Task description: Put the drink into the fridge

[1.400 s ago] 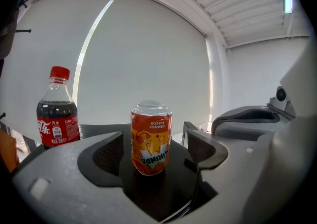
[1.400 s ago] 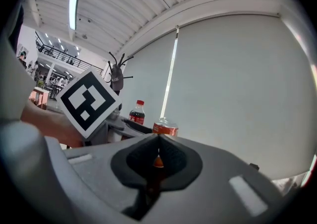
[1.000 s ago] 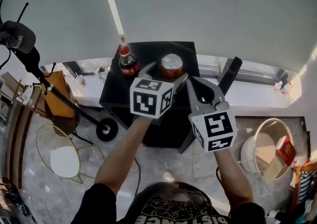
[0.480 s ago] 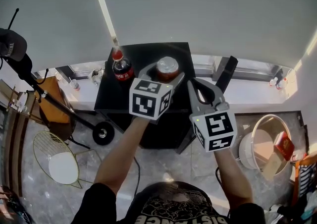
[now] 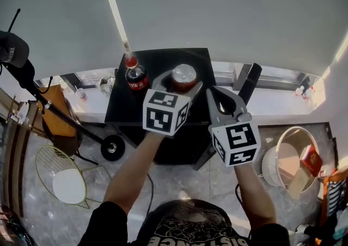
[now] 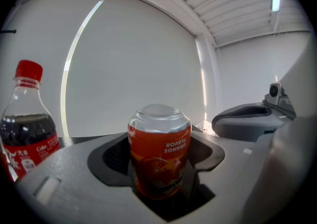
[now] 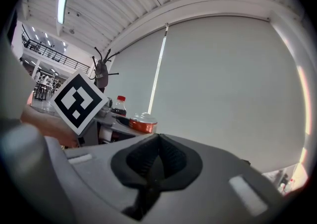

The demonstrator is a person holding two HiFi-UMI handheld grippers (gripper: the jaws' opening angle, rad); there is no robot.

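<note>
Print on can (orange flavour) reads only in left gripper view.

Overhead head view, gripper views share can

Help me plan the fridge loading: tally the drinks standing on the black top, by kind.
cola bottle: 1
orange can: 1
total: 2

The jaws of the left hand-held gripper, just now closing, hide the base of the can; the view's left edge cuts off the bottle.
</note>
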